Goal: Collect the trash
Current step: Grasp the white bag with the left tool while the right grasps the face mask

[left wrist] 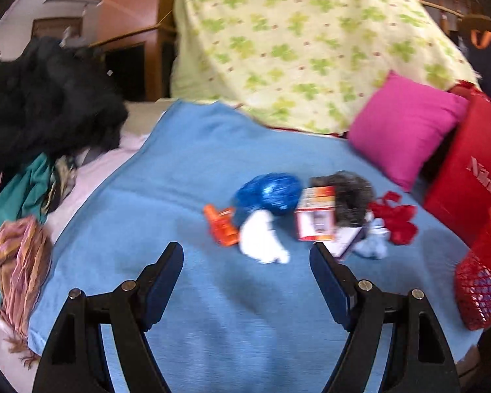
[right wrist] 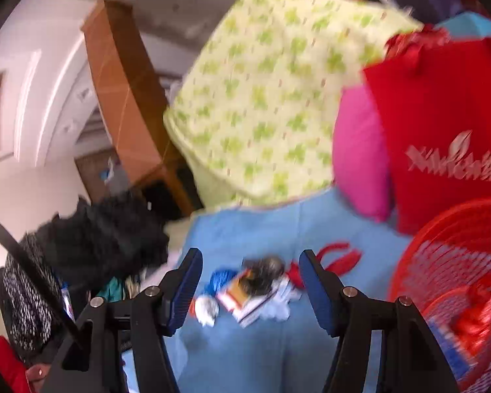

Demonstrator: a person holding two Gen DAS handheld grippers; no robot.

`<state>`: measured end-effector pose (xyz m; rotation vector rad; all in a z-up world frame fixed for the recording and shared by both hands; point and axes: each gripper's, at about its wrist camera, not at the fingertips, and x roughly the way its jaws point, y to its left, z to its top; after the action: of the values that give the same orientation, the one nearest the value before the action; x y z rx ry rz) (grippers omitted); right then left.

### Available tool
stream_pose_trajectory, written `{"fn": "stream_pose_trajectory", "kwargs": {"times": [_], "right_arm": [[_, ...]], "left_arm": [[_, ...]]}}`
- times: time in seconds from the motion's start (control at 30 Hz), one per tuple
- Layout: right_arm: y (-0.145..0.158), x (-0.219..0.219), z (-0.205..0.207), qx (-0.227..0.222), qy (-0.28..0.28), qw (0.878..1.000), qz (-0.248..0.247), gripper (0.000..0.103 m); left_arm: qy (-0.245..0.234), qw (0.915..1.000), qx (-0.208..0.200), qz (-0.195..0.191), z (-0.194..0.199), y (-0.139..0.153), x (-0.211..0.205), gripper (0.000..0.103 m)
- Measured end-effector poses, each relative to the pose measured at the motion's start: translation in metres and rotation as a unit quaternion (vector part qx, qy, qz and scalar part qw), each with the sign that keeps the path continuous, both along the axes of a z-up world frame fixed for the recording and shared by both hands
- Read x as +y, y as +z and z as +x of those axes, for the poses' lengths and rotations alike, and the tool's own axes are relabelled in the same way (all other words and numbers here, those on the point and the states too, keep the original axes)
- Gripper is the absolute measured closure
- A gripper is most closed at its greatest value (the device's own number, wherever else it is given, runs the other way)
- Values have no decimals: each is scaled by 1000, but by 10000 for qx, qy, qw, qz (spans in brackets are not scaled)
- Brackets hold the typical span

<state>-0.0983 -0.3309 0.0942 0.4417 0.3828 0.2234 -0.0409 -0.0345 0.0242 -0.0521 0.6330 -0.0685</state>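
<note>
With both cameras blurred, fine detail is soft, but your layout reads clearly: your left gripper (left wrist: 247, 253) hovers over the blue blanket (left wrist: 186, 170) on the bed, fingers (left wrist: 162, 275) spread wide and holding nothing. Your right gripper (right wrist: 250, 276) is the same, fingers (right wrist: 183, 286) apart, nothing between them. Trash sits in one cluster mid-blanket, just ahead of the left fingertips: white crumpled paper (left wrist: 262, 237) nearest, an orange wrapper (left wrist: 221, 224) touching its left side, a blue crumpled bag (left wrist: 268, 193) behind both. Right of that is a small carton (left wrist: 316, 214) with orange print, leaning against a dark grey fuzzy lump (left wrist: 350, 196); whether that lump is bag or fabric, cannot tell. Further right, a pale blue wad (left wrist: 373, 242) lies just beside a red scrap (left wrist: 394, 217). From the right wrist view the same cluster shows between the fingers, with the carton (right wrist: 242, 290) near centre and white paper (right wrist: 206, 309) to its left. Your red mesh basket (right wrist: 455, 281) sits at the right edge of the blanket, near the red scrap, with red crumpled material (right wrist: 478, 324) already in it. Behind the basket stands a red bag (right wrist: 442, 124) with white lettering, touching a pink pillow (left wrist: 406, 127). Black fuzzy clothing (left wrist: 45, 98) piles at the left.
</note>
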Motion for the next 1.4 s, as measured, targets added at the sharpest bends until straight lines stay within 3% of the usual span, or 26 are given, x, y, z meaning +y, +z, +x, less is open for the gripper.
{"fn": "stream_pose_trajectory", "kwargs": {"times": [0.13,0.23,0.43,0.53,0.63,0.83,0.9,0.97,1.07,1.27,1.4], "right_arm": [[-30,12,46,829,201,9962,191,38],[-61,9,85,1503,305,9861,643,38],[-107,3,130,2232,190,9689,1052,39],[-117,2,148,2369,157,9647,1140,41],[-130,8,166,2543,199,9611,1059,47],[-147,22,187,2809,181,9556,866,51],[-152,28,191,2983,243,9512,752,54],[-149,32,190,2963,266,9532,538,63],[-142,34,185,2969,374,9528,521,67],[-116,31,158,2780,524,9581,448,68],[-94,23,128,2559,493,9648,355,68]], "left_arm": [[55,9995,321,-51,20,-13,7,23],[-61,9983,544,-213,37,-18,8,23],[-444,9947,873,-297,60,-36,-4,23],[-629,9924,962,-429,73,-41,-10,27],[-744,9895,1115,-542,87,-48,-15,38],[-661,9836,1455,-838,109,-64,-13,45],[-674,9833,1494,-797,112,-67,-16,58],[-710,9815,1582,-816,115,-71,-18,71],[-671,9809,1626,-836,114,-73,-16,83],[-775,9824,1471,-847,92,-60,-20,87],[-968,9874,1101,-594,62,-42,-31,87]]}}
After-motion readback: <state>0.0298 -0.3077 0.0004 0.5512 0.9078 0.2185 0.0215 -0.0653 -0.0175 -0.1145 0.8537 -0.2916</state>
